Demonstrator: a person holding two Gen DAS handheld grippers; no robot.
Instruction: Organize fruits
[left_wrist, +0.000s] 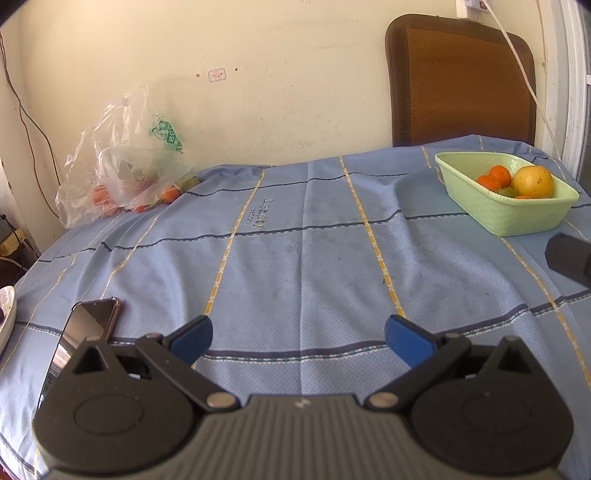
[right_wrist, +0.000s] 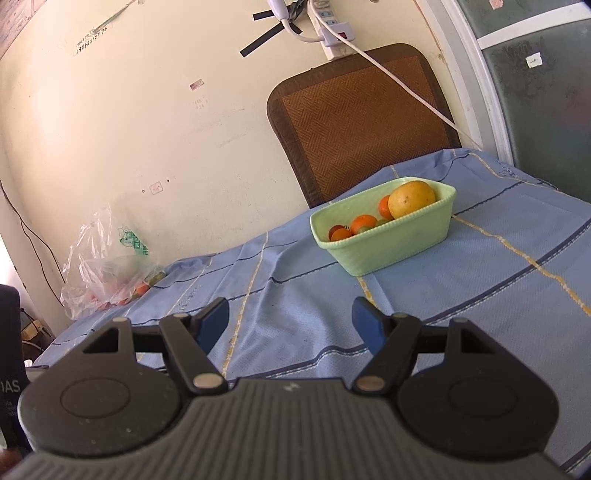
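Both grippers, left (left_wrist: 298, 341) & right (right_wrist: 290, 325), jaws spread wide, nothing between. Green basket (right_wrist: 388, 247) w/ fruit near table's far right corner; plastic bag (left_wrist: 122, 173) at far left edge. Only left cam shows phone (left_wrist: 86, 328) at near left edge; only right cam shows power strip (right_wrist: 332, 31) on wall.

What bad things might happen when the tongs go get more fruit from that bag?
1. The plastic bag is crumpled around the oranges, so the tongs might grab plastic and drag the whole bag.
2. The green basket already holds a big yellow fruit piled above its rim; adding more might push fruit out.
3. A phone lies right beside the open left tongs and could get bumped.
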